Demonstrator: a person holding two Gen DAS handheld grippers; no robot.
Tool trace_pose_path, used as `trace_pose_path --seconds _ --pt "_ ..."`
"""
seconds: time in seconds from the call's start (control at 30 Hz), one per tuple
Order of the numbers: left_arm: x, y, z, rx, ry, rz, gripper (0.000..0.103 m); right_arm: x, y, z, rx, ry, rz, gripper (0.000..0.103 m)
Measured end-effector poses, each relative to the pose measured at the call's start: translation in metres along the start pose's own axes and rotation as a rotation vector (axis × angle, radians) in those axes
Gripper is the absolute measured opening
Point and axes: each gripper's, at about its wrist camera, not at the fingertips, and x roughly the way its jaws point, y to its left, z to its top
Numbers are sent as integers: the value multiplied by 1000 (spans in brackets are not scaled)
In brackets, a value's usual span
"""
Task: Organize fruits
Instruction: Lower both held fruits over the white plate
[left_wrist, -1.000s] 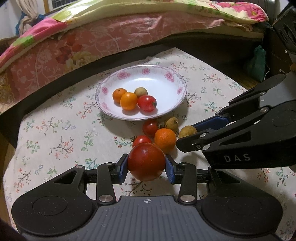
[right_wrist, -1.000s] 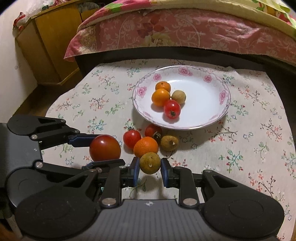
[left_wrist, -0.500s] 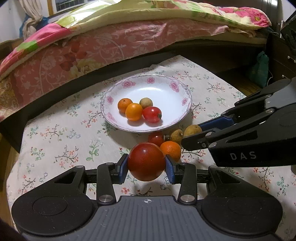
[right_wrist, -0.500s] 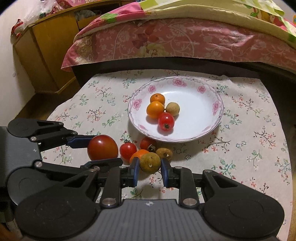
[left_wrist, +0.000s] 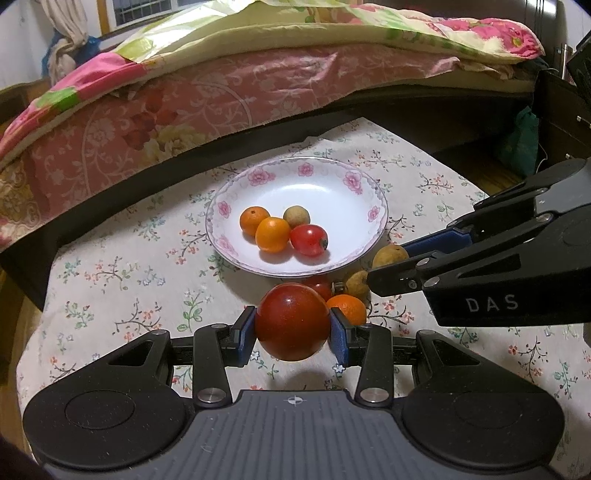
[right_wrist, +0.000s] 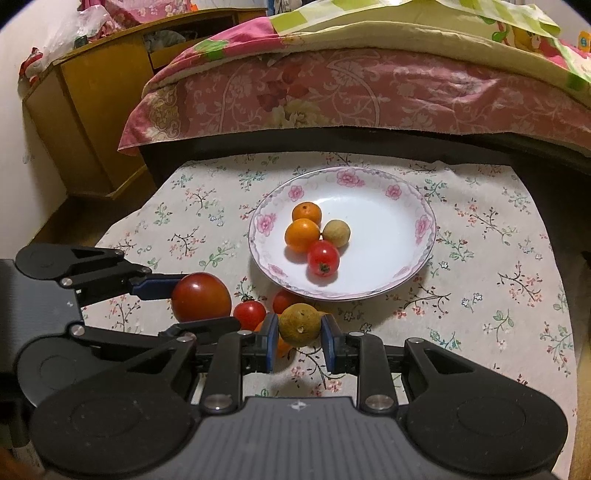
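— Red and glossy, that big round tomato (left_wrist: 291, 320): the left claw (left_wrist: 293, 334) clamps it between its blue pads, lifted off the floral cloth (left_wrist: 110, 280).
— And the right claw (right_wrist: 298, 341)?
— Closed on a dull, speckled brownish-green fruit (right_wrist: 299, 324), also held above the surface.
— What lies just beyond them?
— Loose on the cloth: a small tomato (right_wrist: 249, 314), an orange (left_wrist: 347, 308), another brownish fruit (left_wrist: 356, 282).
— Farther out?
— A shallow white plate (right_wrist: 391, 192) with a pink-flower rim holds two oranges (right_wrist: 302, 234), one pale round fruit (right_wrist: 336, 233), one cherry tomato (right_wrist: 323, 257), all touching. A bed (right_wrist: 369, 85) is behind.
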Motion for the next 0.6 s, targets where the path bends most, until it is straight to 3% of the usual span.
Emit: trace_pose_path --seconds 0.6 --pt "1 6 6 -19 -12 8 49 2 -9 7 24 -19 -11 25"
